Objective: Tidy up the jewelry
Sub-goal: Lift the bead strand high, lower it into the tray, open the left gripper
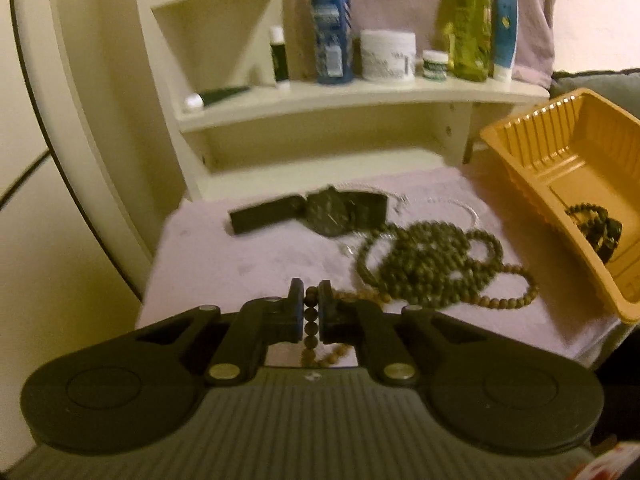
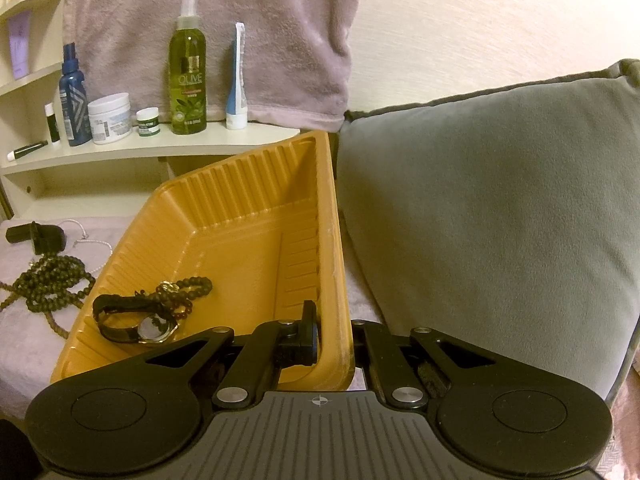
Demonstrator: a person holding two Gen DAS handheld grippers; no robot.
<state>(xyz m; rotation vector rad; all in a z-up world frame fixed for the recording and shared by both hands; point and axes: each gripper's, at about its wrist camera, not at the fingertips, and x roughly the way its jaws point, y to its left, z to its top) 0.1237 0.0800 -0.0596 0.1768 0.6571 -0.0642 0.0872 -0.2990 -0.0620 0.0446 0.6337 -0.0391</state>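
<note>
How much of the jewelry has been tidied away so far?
Partly done. A watch and a bead bracelet already lie in the orange tray, which the right gripper grips by its wall. The left gripper is pinching a brown bead string. Left on the cloth: dark beads, black watch, thin chain.

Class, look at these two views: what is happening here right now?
A person is sorting jewelry with two hand-held tools. The left tool is shut on a light brown wooden bead strand lying on the pale pink towel. The right tool grips the wall of the tilted orange ribbed plastic tray, which already holds a gold-rimmed wristwatch and dark beads. A black watch and dark green bead necklace remain outside.
</note>
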